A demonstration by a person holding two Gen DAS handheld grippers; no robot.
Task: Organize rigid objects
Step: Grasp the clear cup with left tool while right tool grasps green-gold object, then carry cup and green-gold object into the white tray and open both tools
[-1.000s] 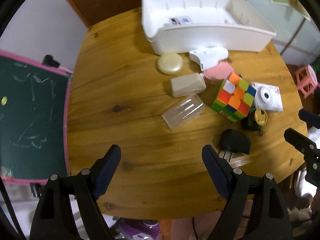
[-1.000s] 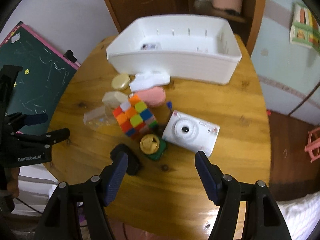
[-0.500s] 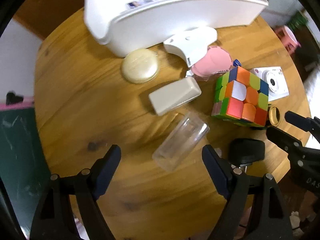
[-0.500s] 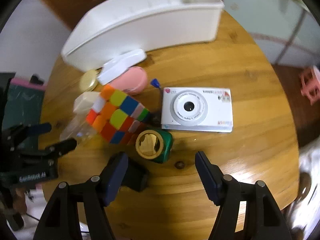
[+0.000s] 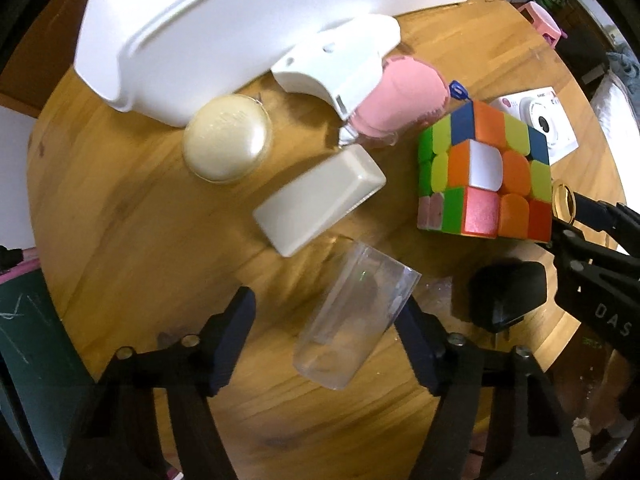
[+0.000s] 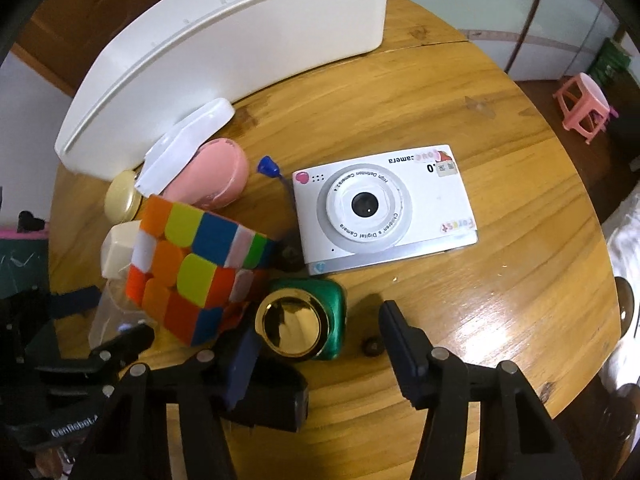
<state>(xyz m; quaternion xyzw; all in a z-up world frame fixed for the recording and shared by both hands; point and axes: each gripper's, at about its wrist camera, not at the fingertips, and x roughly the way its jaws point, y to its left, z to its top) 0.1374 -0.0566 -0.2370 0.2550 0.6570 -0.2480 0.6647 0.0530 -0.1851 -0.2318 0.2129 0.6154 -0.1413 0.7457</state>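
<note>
1. A clear plastic tube [image 5: 356, 320] lies on its side low in the middle of the left wrist view, on the round wooden table [image 5: 120, 240].
2. The left gripper [image 5: 326, 318] straddles that tube; its jaws have just been closing, the right finger looks to be at the tube's edge and the left finger stands clear of it, so it is not pinched.
3. A green bottle with a gold cap [image 6: 304, 324] stands low in the middle of the right wrist view.
4. The right gripper [image 6: 320, 336] has its jaws spread either side of the bottle; they have just been closing, and a gap shows at the right finger.
5. A coloured puzzle cube [image 6: 192, 268] sits just left of the bottle, touching it or nearly so.
6. A white toy camera [image 6: 384, 208] lies face up at the centre right of that view.
7. A black plug [image 5: 508, 296] lies at the right of the left wrist view, below the cube.
8. A beige block [image 5: 320, 200], a round cream case [image 5: 228, 144], a pink case [image 5: 400, 104] and a white case [image 5: 340, 68] cluster above the tube.
9. A white bin [image 6: 224, 60] stands across the top of both views, behind the cluster.
</note>
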